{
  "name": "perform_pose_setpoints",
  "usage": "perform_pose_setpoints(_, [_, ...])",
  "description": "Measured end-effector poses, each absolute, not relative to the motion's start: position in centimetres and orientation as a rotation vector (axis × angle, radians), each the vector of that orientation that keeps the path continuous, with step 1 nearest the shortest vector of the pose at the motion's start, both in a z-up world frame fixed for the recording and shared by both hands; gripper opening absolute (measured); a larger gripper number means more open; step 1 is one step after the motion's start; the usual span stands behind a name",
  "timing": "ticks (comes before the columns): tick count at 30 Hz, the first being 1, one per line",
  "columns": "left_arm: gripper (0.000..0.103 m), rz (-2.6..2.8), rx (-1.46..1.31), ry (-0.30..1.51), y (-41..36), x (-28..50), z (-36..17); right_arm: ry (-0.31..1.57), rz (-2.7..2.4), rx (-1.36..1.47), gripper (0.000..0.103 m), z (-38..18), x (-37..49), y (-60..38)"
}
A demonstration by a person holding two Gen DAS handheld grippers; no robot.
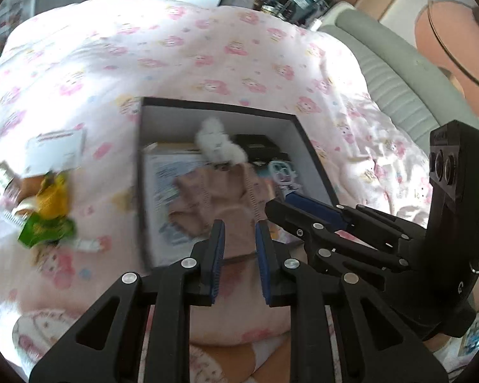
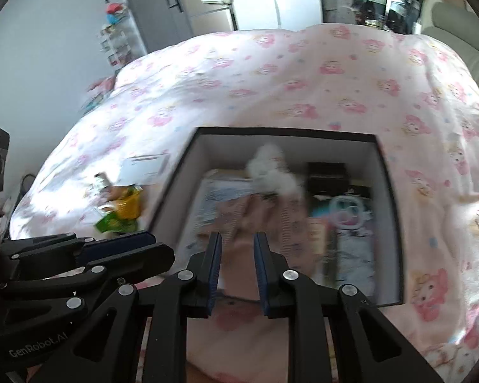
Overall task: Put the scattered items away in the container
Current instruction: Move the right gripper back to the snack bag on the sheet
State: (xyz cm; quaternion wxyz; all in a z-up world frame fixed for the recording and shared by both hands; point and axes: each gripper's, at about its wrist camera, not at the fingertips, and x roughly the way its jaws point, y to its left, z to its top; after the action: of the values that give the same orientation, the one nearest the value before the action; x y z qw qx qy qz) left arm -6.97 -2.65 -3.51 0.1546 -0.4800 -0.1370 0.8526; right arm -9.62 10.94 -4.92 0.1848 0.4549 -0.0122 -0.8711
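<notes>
A dark open box [image 1: 316,156] [image 2: 389,191] sits on the pink patterned bed cover. In it lie a pink cloth [image 1: 214,201] [image 2: 265,217], a white fluffy toy [image 1: 217,143] [image 2: 271,169], a booklet [image 1: 163,175], a black item [image 1: 255,145] and a pastel toy [image 2: 348,210]. My left gripper [image 1: 239,239] is open and empty over the box's near edge. My right gripper [image 2: 238,249] is open and empty just above the pink cloth. Scattered left of the box are a yellow and green packet [image 1: 48,214] [image 2: 121,214], a white card [image 1: 56,150] [image 2: 143,166] and a small bottle [image 2: 100,182].
The bed cover [image 1: 207,48] spreads all round the box. A grey padded headboard [image 1: 399,73] runs along the right. A cabinet and shelves [image 2: 163,6] stand beyond the bed. The right gripper's body [image 1: 447,223] is close beside the left one.
</notes>
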Motion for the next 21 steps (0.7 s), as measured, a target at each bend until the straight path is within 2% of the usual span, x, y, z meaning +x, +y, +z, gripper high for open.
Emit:
perform_pose_setpoints(5, [0.019,2.526,-1.409,-0.416,-7.3,-4.9,-3.7,0.007,-2.361,1.289,0.017,-5.5,-8.7,6.3])
perform_pose_setpoints(13, [0.019,2.615,-1.465,-0.610,-16.4,-2.5,-6.3,0.091,-2.199,1.299,0.018,-7.2,-8.5,-2.8])
perform_pose_setpoints(17, [0.027,2.636,-1.503,-0.713,-20.1,-1.9,-8.1,0.090,-2.101,1.343,0.024,-9.2,-9.2,-6.8])
perform_pose_setpoints(21, [0.027,2.655,-1.546,-0.795,-23.4,-1.9,-10.1,0.117,-2.066,1.394,0.024,-11.3,-10.1,-9.5])
